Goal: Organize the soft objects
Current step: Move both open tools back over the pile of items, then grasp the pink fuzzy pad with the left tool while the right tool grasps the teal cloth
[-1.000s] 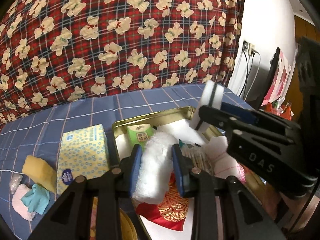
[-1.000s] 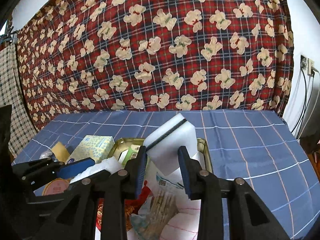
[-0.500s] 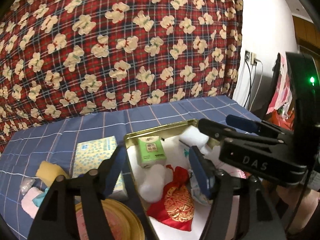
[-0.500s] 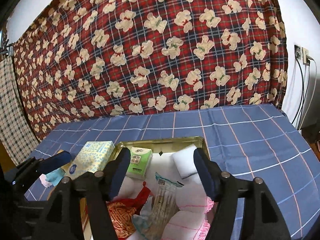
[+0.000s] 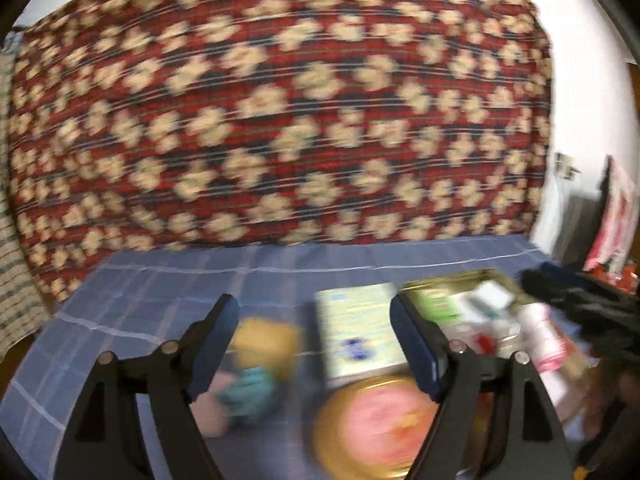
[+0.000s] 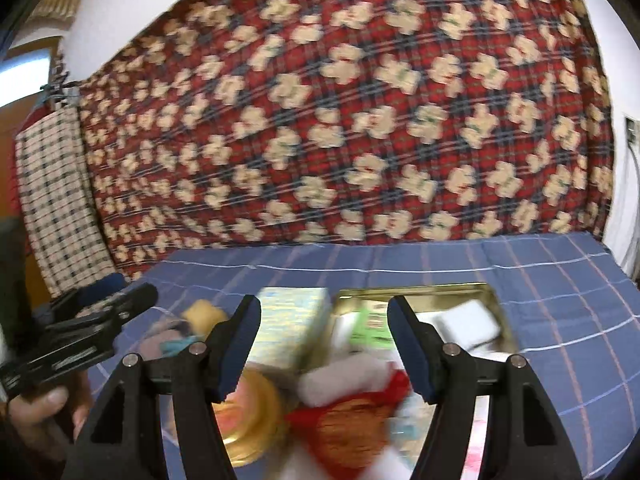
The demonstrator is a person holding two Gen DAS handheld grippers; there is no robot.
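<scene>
Just ahead of me, both pairs of jaws stand wide apart with nothing between the pads; the left gripper (image 5: pixel 312 312) has just been opening further, and the right gripper (image 6: pixel 324 312) spread within the last moment and sits a little narrower.

Nearest under my left jaws lies a round gold-rimmed tin lid with a pink face (image 5: pixel 376 420), flat on the blue checked cloth (image 5: pixel 160 292). To its left sits a small teal rag (image 5: pixel 252 392) on a pale pink fluffy pad (image 5: pixel 212 412), and just beyond them a yellow sponge block (image 5: pixel 268 340). These loose soft pieces lie in line with the gap of my left jaws, below them and untouched. A pale yellow rectangular tissue pack with blue dots (image 5: pixel 360 332) lies beside the right pad.

Under my right jaws a red and gold embroidered pouch (image 6: pixel 352 420) and a white fluffy roll (image 6: pixel 340 380) lie in the near part of the gold rectangular metal tin (image 6: pixel 416 290). Farther in are a green packet (image 6: pixel 372 324) and a white foam block (image 6: pixel 468 320) at the far right corner. My right pad crosses in front of the green packet. A hand (image 6: pixel 44 420) shows at the left edge, holding the other gripper.

Beyond the cloth hangs a red plaid fabric printed with cream bears (image 6: pixel 360 120), badly blurred, with a checked beige cloth (image 6: pixel 52 200) at its left.
</scene>
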